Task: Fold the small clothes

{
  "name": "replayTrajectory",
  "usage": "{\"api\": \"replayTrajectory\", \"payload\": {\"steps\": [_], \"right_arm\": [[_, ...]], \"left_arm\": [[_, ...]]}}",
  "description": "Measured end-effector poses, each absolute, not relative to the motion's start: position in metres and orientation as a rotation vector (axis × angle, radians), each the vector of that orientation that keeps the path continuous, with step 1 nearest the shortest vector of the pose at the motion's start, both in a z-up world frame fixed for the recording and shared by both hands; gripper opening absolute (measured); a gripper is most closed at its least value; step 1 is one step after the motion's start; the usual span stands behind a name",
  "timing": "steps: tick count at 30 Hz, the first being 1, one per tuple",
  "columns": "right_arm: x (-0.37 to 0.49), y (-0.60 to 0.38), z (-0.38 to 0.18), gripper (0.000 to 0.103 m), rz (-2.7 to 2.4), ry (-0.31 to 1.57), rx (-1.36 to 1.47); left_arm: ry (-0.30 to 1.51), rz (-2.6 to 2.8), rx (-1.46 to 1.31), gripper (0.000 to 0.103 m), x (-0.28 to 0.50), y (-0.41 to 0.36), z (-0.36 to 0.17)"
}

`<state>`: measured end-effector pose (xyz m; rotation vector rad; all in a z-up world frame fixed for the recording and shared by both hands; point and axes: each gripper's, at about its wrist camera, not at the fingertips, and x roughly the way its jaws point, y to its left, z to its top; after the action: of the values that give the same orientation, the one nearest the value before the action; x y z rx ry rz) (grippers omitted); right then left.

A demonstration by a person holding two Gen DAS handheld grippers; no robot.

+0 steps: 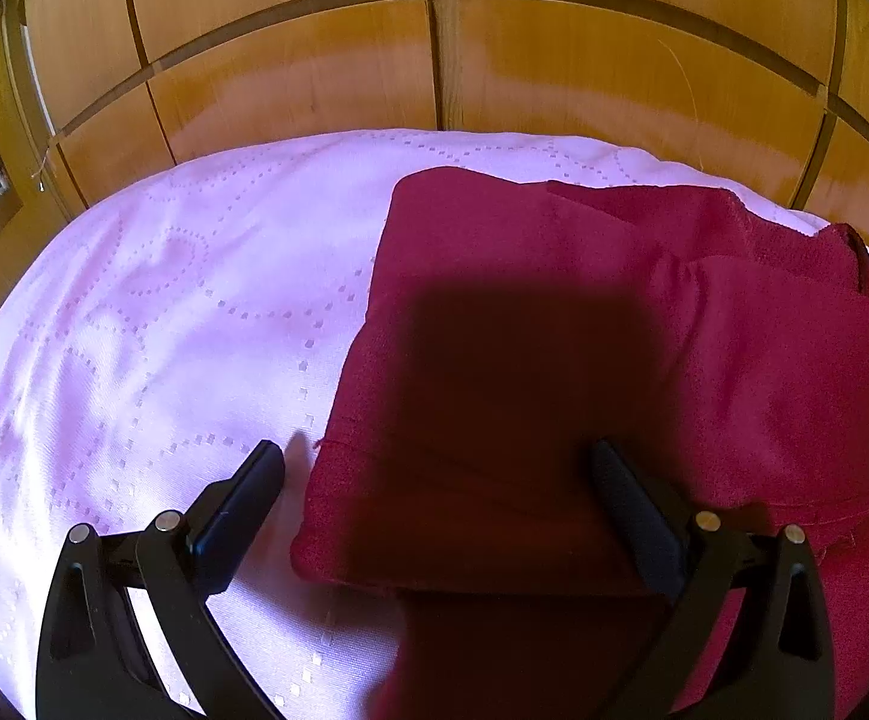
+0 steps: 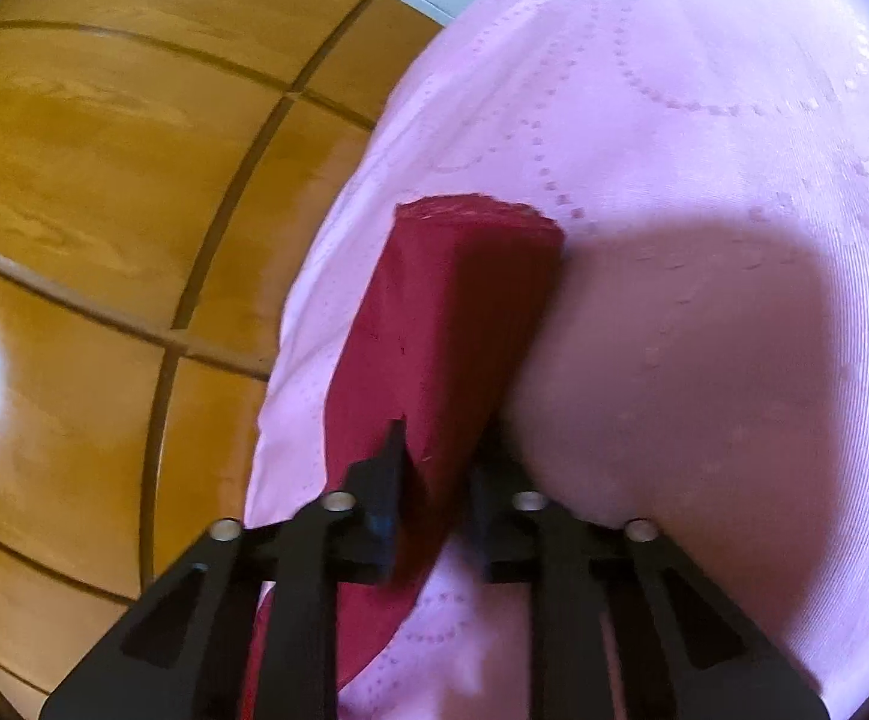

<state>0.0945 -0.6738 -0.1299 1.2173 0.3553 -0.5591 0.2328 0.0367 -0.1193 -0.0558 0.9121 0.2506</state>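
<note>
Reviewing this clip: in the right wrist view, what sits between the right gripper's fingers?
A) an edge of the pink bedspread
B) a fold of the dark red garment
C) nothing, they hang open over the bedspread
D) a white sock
B: the right gripper has its fingers closed on a fold of the dark red garment, which stretches away above the pink bedspread.

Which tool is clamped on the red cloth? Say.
The right tool: closed on the red garment. The left tool stands open above it.

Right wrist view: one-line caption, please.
Right gripper shut on a dark red garment over the pink bedspread.
</note>
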Motion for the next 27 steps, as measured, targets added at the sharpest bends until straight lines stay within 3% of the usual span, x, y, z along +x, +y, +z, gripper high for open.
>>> {"api": "replayTrajectory", "payload": {"steps": [12,27], "right_arm": [[0.094,-0.660,-0.084,0.009,-0.507,0.362,1.136],[0.163,-0.513,0.025,0.009,-0.196,0.406,0.808]], "left_arm": [[0.926,0.228,-0.102,0.101,0.235,0.045,-0.118],[0.844,0.108,-0.275,0.101,0.176,0.055,-0.086]]}}
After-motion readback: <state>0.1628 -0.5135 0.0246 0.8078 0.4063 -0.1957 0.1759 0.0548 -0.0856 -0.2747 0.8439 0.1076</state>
